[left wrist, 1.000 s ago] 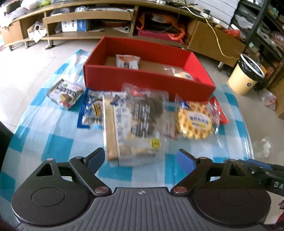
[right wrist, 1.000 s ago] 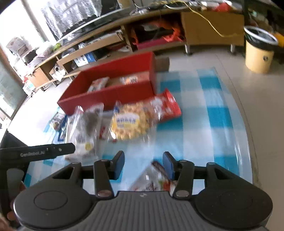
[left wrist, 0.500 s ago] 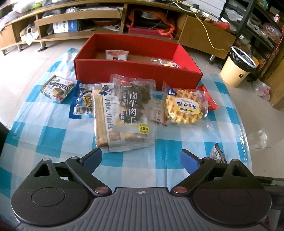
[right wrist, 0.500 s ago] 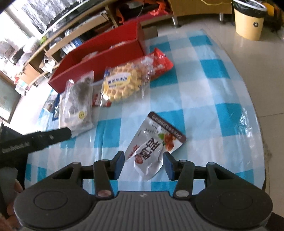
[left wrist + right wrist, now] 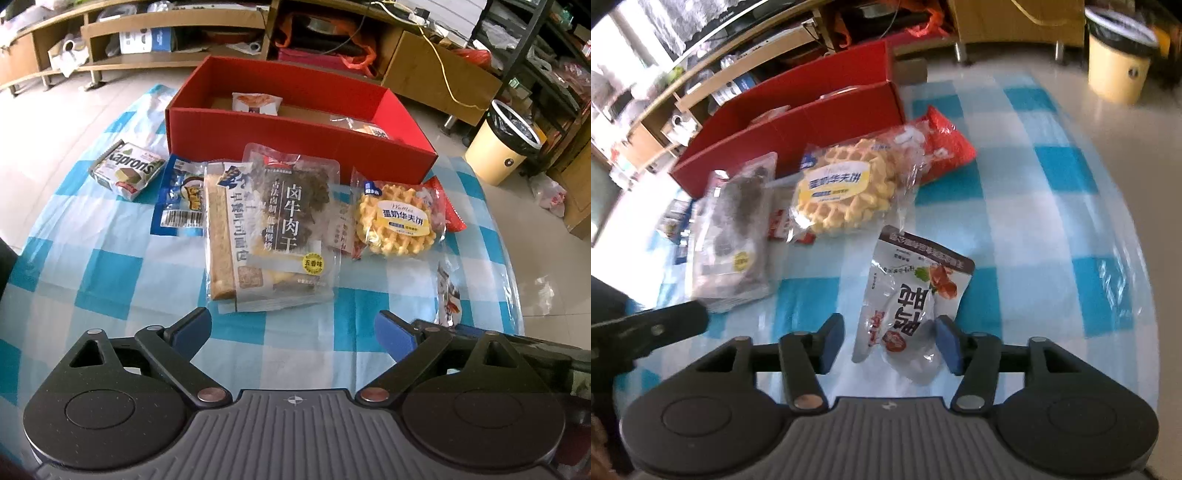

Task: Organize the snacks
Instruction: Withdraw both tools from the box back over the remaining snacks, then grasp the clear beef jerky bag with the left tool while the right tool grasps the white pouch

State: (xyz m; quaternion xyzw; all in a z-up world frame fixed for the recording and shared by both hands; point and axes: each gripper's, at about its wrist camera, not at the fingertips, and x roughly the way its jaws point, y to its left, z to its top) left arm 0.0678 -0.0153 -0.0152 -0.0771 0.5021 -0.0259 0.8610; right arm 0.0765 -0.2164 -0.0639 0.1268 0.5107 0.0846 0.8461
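- Red box [image 5: 295,142] sits well ahead of both grippers, past the pile of packets, with a couple of snacks already inside.
- Left gripper [image 5: 293,330] hangs wide open and empty, just short of the big jerky packet [image 5: 291,221].
- Right gripper [image 5: 890,341] has just been opening; its jaws straddle the white pouch [image 5: 912,295] lying on the tablecloth [image 5: 1034,203]. The pads don't seem to press on it, though the blur makes it hard to call.
- Risk, I'd say: that slick, puffy pouch could squirt out or get nipped by one corner if the jaws close off-center, then droop and snag the waffle pack [image 5: 846,188] ahead.
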